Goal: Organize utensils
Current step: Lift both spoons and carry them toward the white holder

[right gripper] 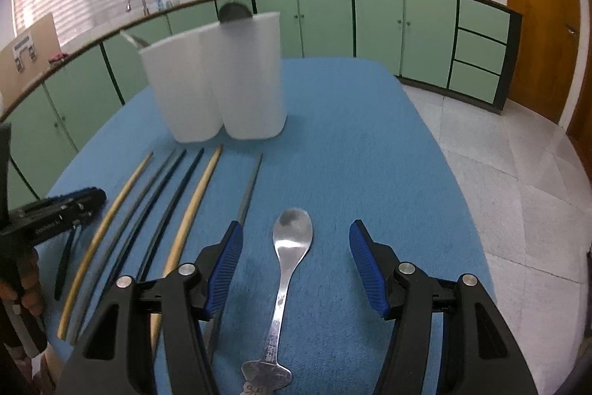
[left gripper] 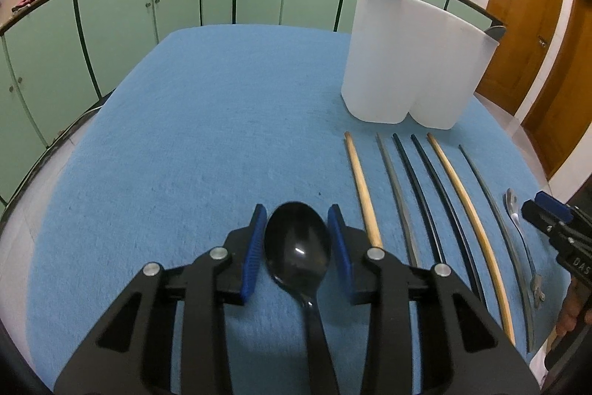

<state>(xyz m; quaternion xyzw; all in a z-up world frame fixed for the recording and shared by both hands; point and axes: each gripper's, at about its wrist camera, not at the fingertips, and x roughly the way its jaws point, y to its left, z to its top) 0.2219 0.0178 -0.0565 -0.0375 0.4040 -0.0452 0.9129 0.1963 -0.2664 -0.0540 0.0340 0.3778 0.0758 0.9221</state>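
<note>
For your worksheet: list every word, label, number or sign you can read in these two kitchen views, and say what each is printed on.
"DAS": white letters on the black body of the right tongs, cut off at the picture's edge.
White lettering on the body of the left tongs: too blurred to read.
Sheets stuck on the cardboard box: too small to read.
Embossed handle of the metal spoon: no readable words.

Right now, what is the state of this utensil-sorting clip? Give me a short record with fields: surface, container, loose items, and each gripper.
surface: blue cloth-covered table
container: white translucent plastic two-lobed holder, utensil ends showing above its rim
loose items: six chopsticks in a row (two wooden, two black, two grey)
left gripper: jaws closed around the bowl of the black plastic spoon
right gripper: jaws open, either side of the silver metal spoon, not touching it
</note>
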